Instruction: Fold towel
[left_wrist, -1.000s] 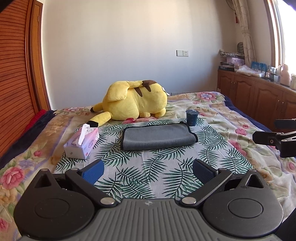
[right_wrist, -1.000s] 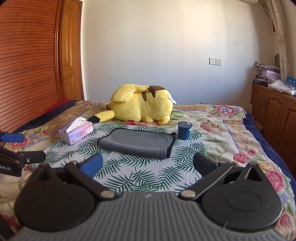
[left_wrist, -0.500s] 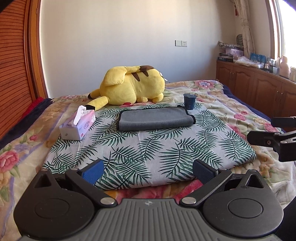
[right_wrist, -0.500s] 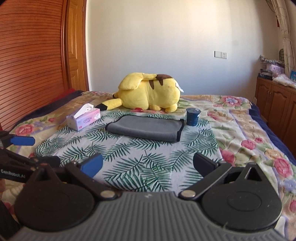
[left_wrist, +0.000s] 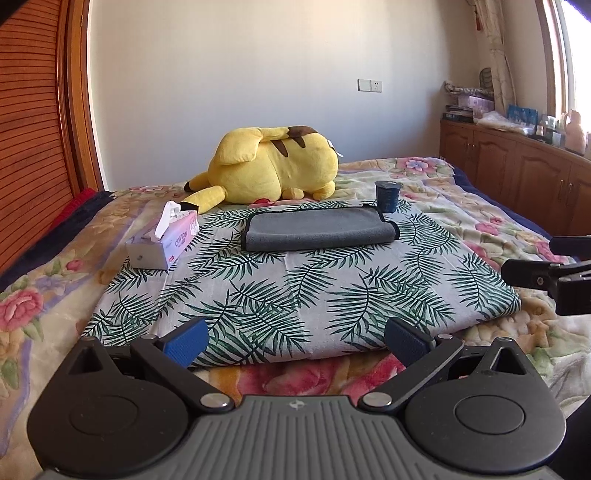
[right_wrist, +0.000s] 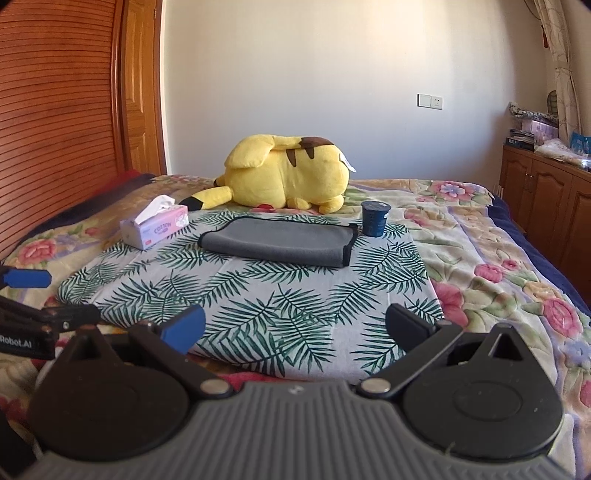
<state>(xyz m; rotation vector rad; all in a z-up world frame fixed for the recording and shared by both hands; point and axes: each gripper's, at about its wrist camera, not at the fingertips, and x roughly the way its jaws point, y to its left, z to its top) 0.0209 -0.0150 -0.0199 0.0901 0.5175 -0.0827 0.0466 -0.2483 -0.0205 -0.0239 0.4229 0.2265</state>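
left wrist: bed with floral quilt, a palm-leaf cloth spread on it. grey towel lies folded flat at the cloth's far end, tissue box to its left, dark cup at its right corner, yellow plush behind. left gripper fingers spread wide, holding nothing, near edge of cloth.

right wrist: same bed; towel well ahead of right gripper, fingers wide apart, empty.
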